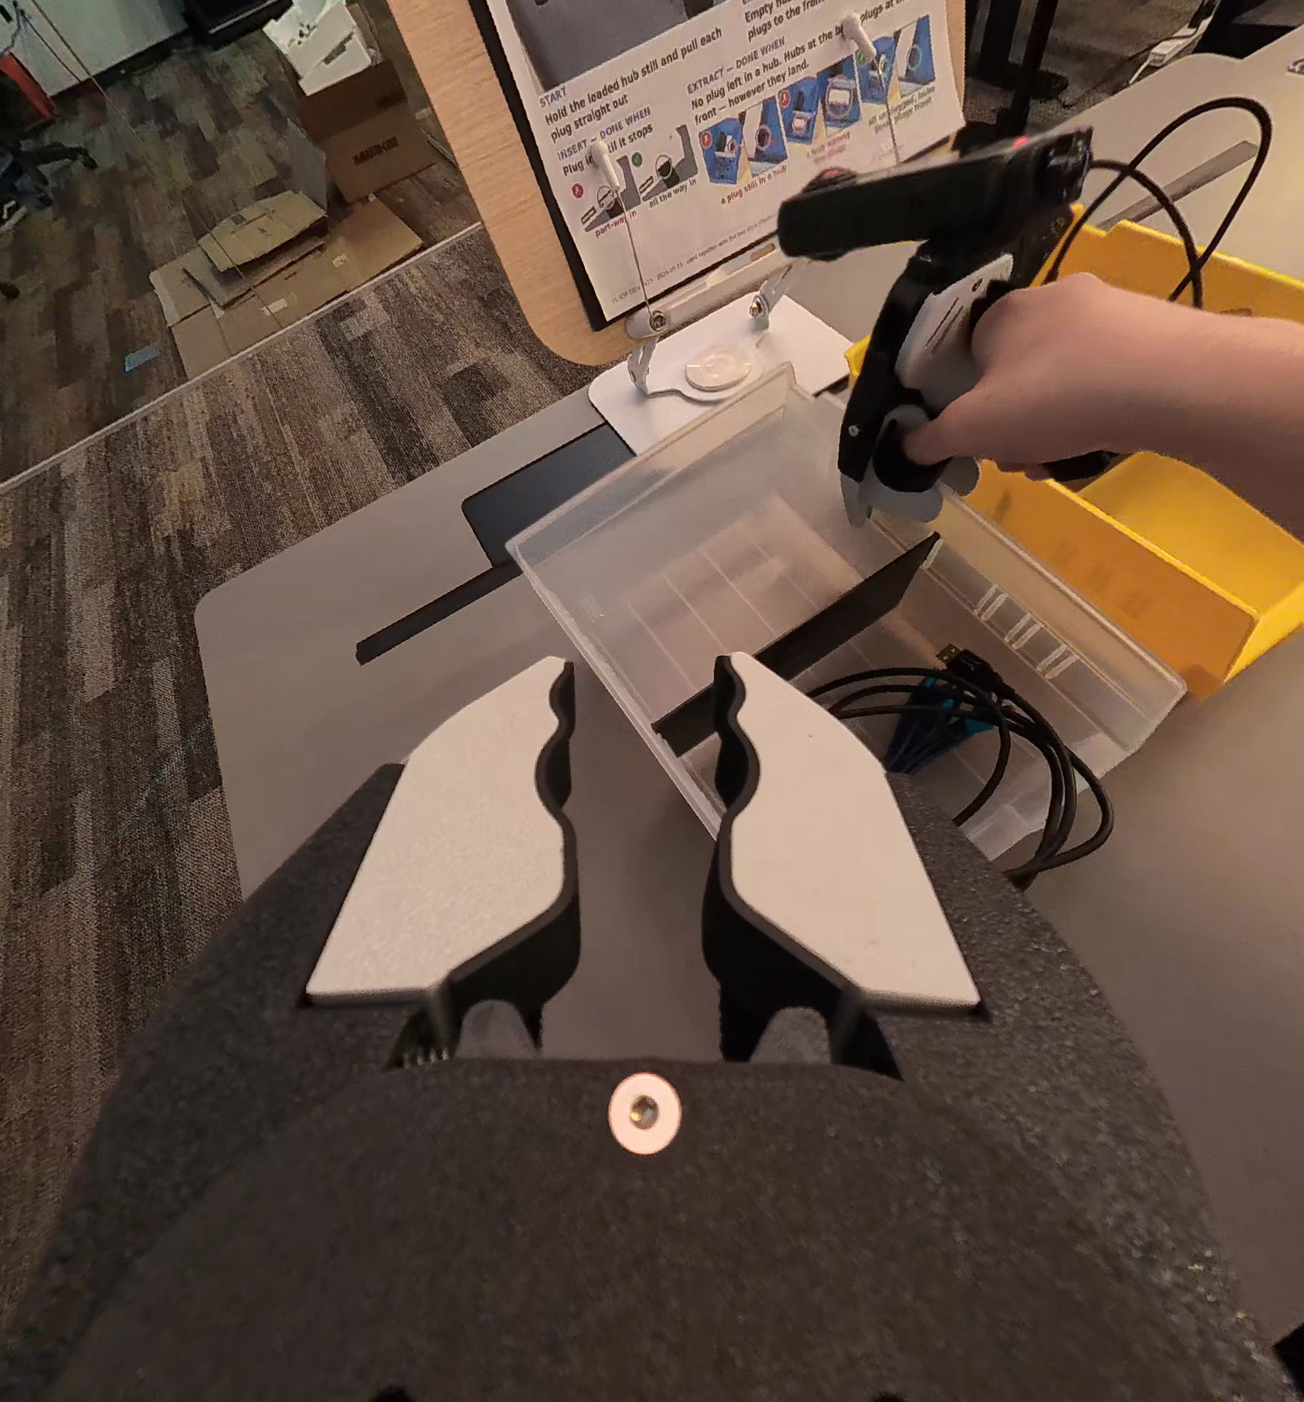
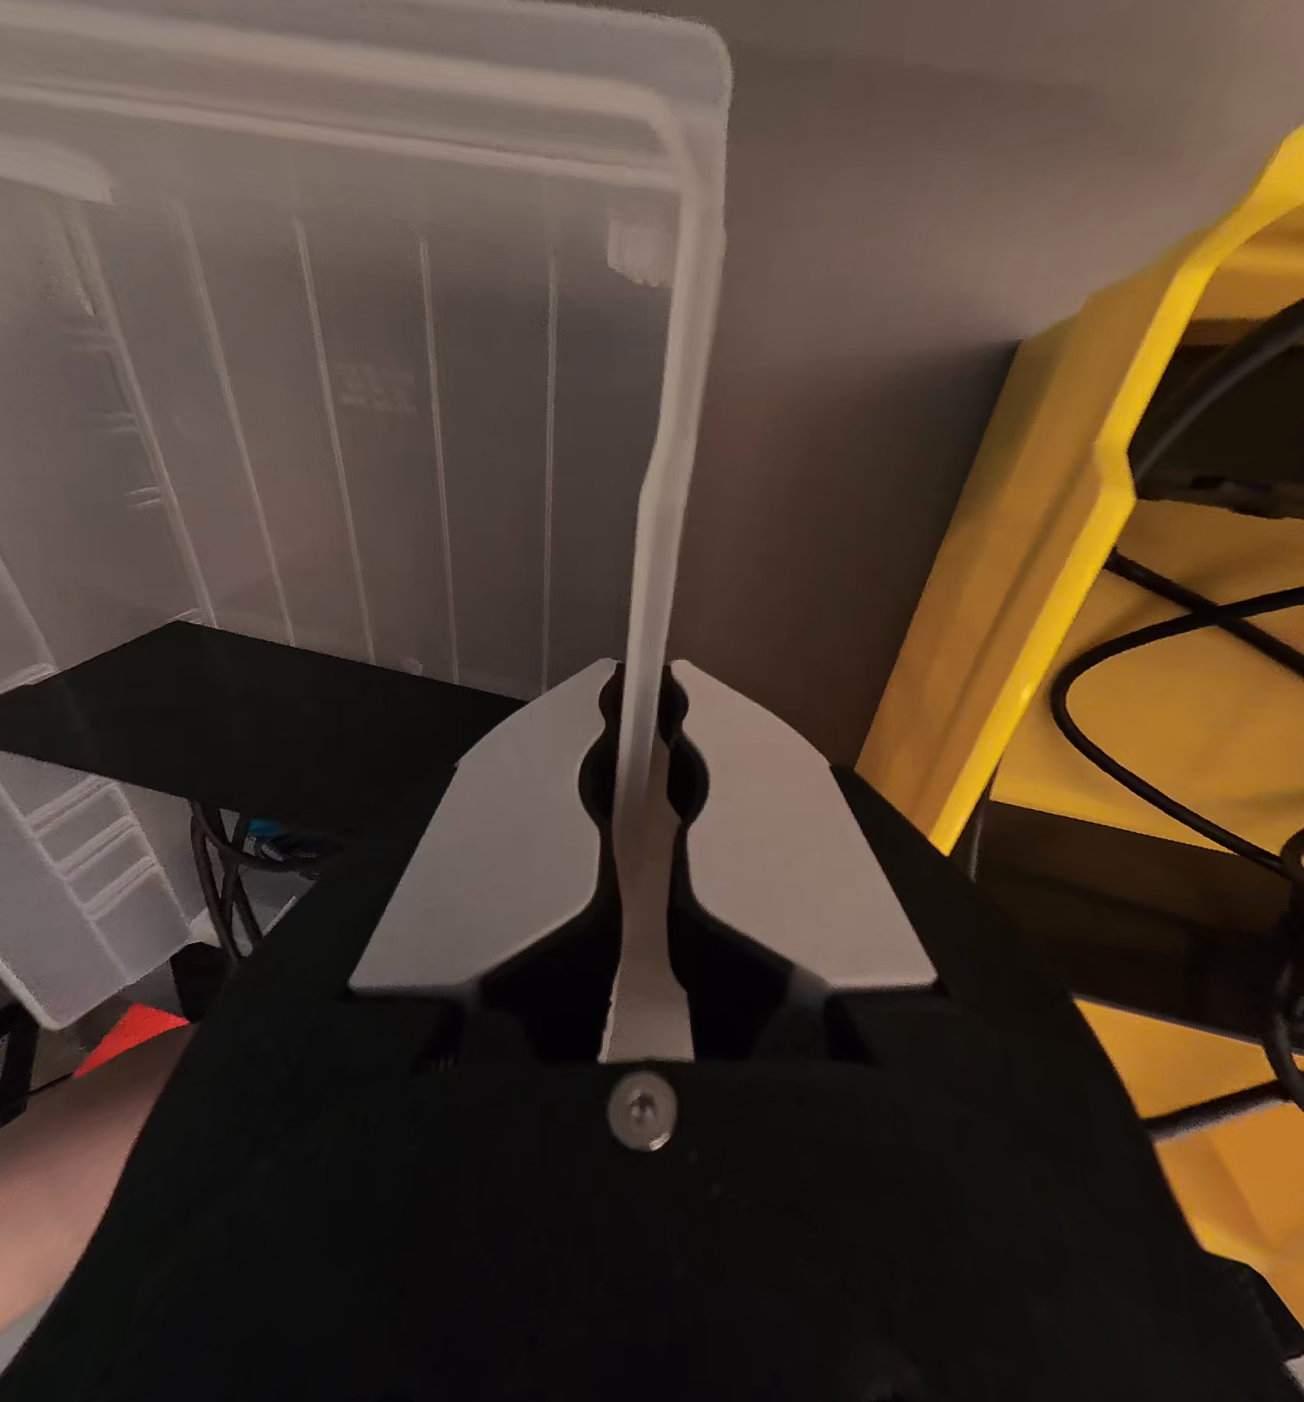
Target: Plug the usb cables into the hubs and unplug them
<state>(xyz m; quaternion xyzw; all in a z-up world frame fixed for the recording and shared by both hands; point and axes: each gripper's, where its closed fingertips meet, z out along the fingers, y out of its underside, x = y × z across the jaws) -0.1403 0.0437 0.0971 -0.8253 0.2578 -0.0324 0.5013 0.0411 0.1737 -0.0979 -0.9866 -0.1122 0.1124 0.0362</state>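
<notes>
A clear plastic box (image 1: 1074, 683) stands on the grey table with its lid (image 1: 672, 546) swung up and open. Black USB cables with blue plugs (image 1: 937, 721) lie coiled inside it, and show in the right wrist view (image 2: 247, 842) below a black flat panel (image 2: 216, 705). My right gripper (image 2: 643, 671) is shut on the lid's side edge (image 2: 653, 531); it shows hand-held in the left wrist view (image 1: 861, 508). My left gripper (image 1: 645, 667) is open and empty, hovering in front of the box's near corner.
A yellow bin (image 1: 1165, 561) holding loose black cables (image 2: 1165, 645) stands right of the box. An instruction sheet on a stand (image 1: 710, 152) is behind it. The table's edge (image 1: 209, 683) drops to carpet at the left.
</notes>
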